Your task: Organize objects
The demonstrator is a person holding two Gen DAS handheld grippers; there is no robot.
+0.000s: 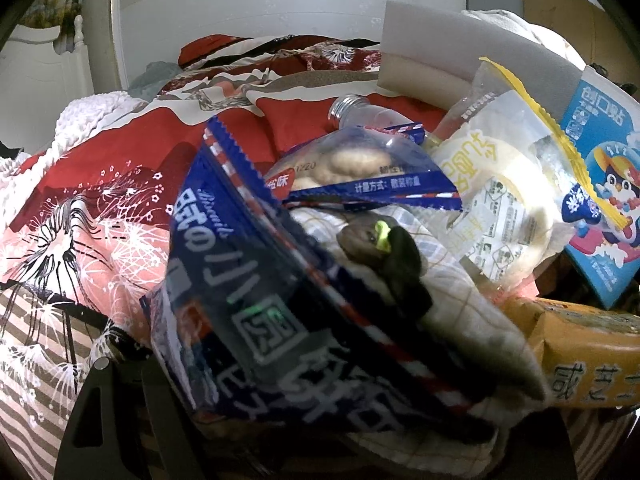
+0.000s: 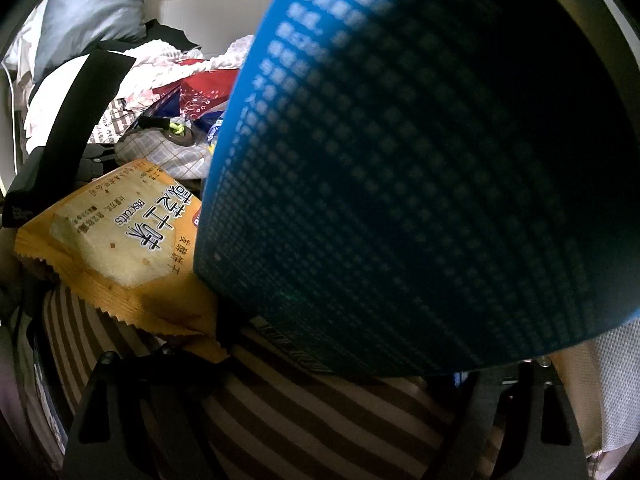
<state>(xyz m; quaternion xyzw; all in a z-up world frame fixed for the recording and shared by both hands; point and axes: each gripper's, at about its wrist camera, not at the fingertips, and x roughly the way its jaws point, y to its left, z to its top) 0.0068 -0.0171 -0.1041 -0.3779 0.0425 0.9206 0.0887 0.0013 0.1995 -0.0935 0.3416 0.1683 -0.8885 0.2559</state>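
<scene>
In the left wrist view a dark blue biscuit packet [image 1: 288,320] fills the space right in front of my left gripper [image 1: 320,420]; only the left finger [image 1: 96,412] shows and the grip itself is hidden. Behind it lie a second blue biscuit packet [image 1: 360,168], a checked cloth pouch [image 1: 420,280], a white bun packet [image 1: 496,200], a light blue plaster box [image 1: 600,184] and an orange biscuit packet [image 1: 580,360]. In the right wrist view the blue box [image 2: 400,160] looms right in front of my right gripper [image 2: 320,400], beside the orange packet [image 2: 120,240].
Everything lies on a bed with a red and pink floral, striped quilt [image 1: 100,208]. A clear plastic bottle [image 1: 360,112] and a grey foam block [image 1: 460,60] lie behind the pile. A white headboard [image 1: 36,80] stands at the left.
</scene>
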